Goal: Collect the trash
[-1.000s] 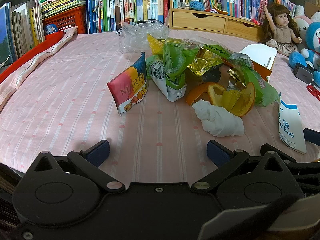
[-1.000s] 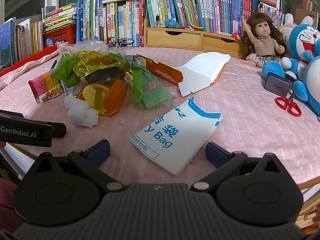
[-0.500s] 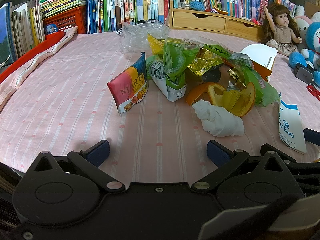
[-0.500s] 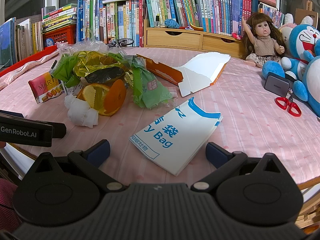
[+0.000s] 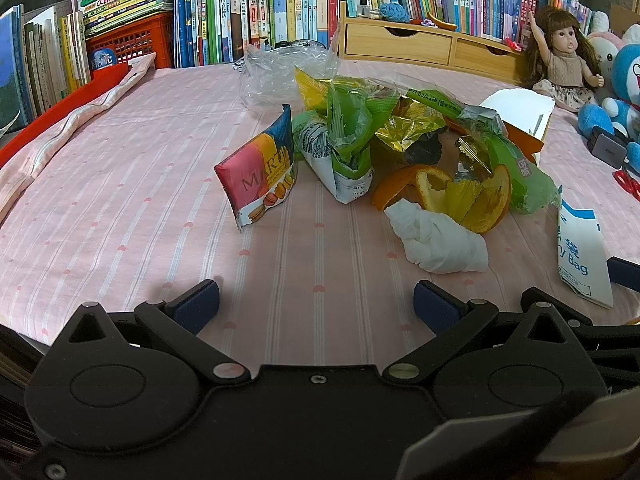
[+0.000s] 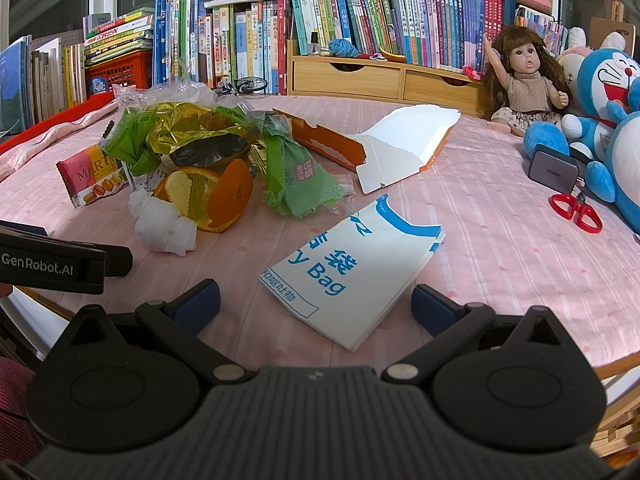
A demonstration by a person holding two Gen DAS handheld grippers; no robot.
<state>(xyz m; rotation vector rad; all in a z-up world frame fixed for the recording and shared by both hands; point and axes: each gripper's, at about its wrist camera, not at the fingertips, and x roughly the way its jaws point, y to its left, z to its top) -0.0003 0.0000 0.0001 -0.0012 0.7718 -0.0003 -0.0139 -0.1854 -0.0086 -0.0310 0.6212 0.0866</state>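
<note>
Left matte-black plastic tongs: two linkage arms on round pivot housings, silver rivets at the joints, dark-blue rubber pads at the tips, one small screw at body centre. Right matte-black tongs: identical build. Beside them, a black bar printed "GenRobot.AI" in white. Maroon fabric shows below that bar.

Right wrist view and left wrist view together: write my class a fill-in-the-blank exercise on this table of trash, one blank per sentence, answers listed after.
1. The crumpled tissue lies touching the ____ peel.
2. The scissors near the plush toys have ____ handles.
3. The left gripper and right gripper both stand ____, holding nothing.
4. The white paper bag nearest the right gripper carries ____ lettering.

Missing words: orange; red; open; blue
</note>
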